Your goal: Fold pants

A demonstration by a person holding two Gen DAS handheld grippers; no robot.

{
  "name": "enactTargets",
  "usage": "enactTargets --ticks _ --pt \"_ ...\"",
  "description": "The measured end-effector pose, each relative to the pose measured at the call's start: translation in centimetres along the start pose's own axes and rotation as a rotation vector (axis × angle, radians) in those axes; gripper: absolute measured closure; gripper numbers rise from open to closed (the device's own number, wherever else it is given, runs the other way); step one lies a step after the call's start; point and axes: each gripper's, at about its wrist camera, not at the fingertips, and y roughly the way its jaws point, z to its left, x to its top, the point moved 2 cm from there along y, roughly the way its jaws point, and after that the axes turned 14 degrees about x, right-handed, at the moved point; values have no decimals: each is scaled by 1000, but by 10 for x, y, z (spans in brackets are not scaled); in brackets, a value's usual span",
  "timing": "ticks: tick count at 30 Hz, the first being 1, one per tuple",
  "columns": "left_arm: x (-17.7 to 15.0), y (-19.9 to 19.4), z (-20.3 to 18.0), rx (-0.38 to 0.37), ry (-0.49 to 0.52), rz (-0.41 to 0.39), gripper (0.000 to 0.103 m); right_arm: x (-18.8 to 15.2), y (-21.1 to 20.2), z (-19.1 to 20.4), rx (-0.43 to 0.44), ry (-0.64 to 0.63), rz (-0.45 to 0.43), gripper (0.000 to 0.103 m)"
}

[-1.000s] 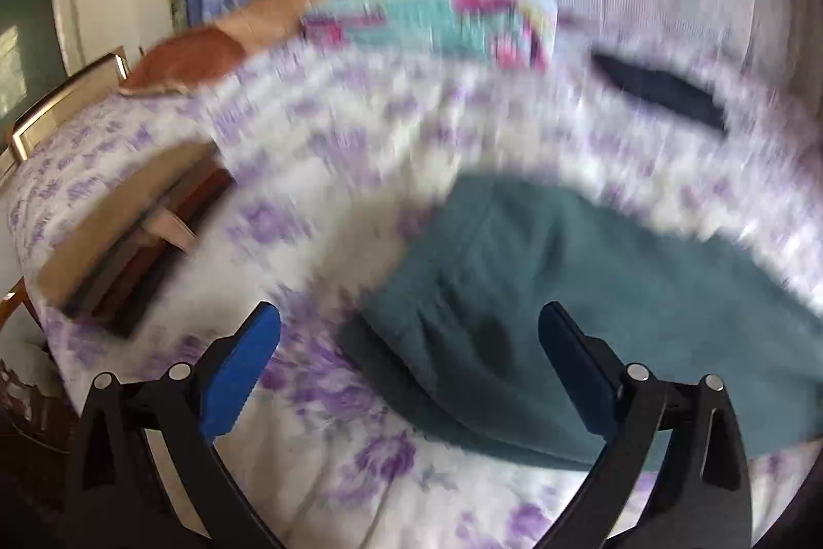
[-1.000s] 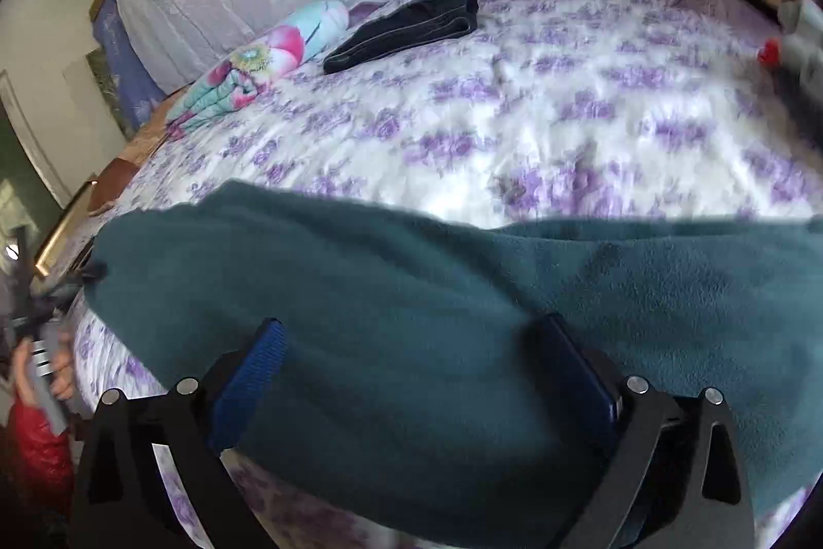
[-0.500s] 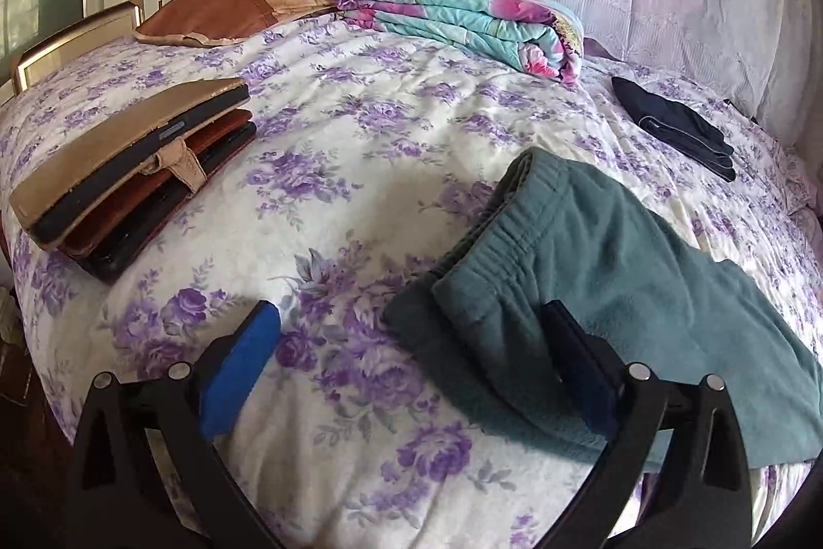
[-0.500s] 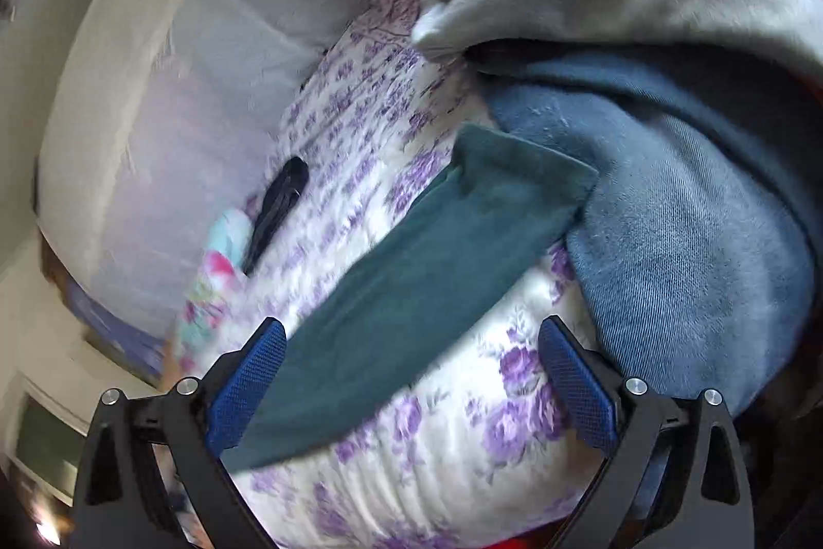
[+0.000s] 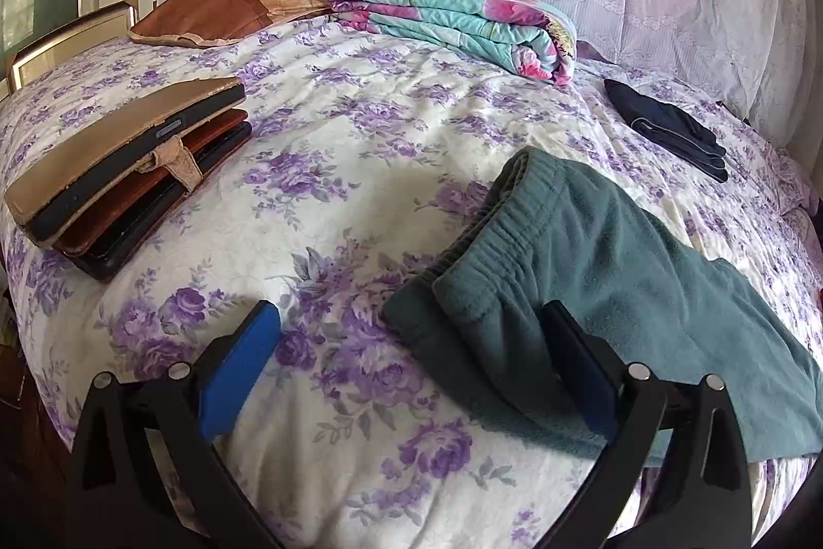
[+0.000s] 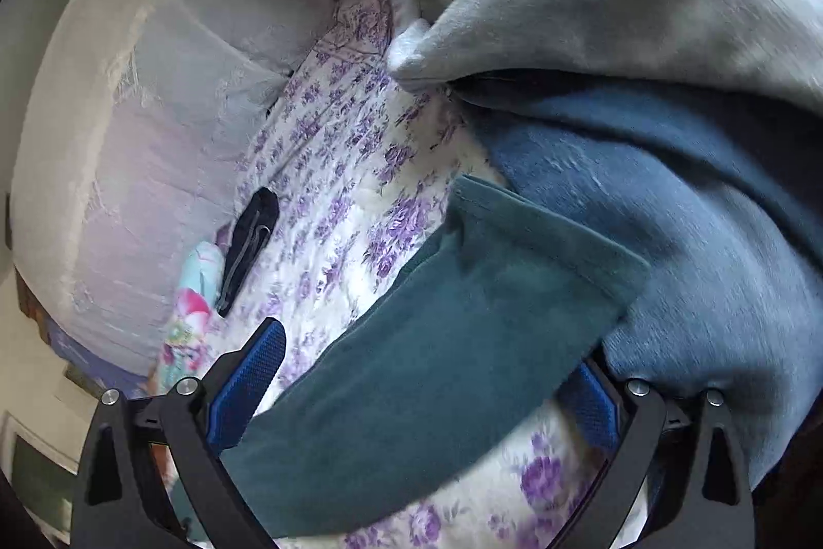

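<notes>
Teal fleece pants [image 5: 591,271] lie on the purple-flowered bed, waistband toward the middle, legs running off to the right. My left gripper [image 5: 411,369] is open and empty, hovering at the waistband corner, its right finger over the fabric. In the right wrist view the leg end of the pants [image 6: 463,333] lies flat between the fingers of my right gripper [image 6: 427,389], which is open and holds nothing.
A stack of tablet cases [image 5: 128,173] lies at left. A folded floral blanket [image 5: 452,19] and a brown pillow [image 5: 216,14] are at the back. A dark folded garment [image 5: 668,127] lies at right. Blue and grey clothes [image 6: 668,189] are piled beside the leg end.
The right gripper swung from above the middle of the pants to their leg end beside the pile of clothes. The left view steadied near the waistband.
</notes>
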Motion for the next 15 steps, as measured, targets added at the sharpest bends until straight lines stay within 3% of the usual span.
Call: enactTargets --ticks 2,4,5,7,9,13,15 --pt "0 -1 0 -6 -3 -3 5 7 8 -1 -32 -43 21 24" --pt "0 -1 0 -14 -5 -5 5 9 15 -13 -33 -35 28 61" --pt "0 -1 0 -18 -6 -6 5 9 15 -21 -19 -13 25 70" --pt "-1 -1 1 -26 -6 -8 5 5 7 -36 27 36 -16 98" --pt "0 -1 1 -31 -4 -8 5 -3 -4 -44 98 59 -48 99" --pt "0 -1 1 -34 -5 -10 5 -10 -12 -38 118 -3 -60 87" --pt "0 -1 1 -33 -5 -9 5 -11 -11 -35 113 -24 -64 86"
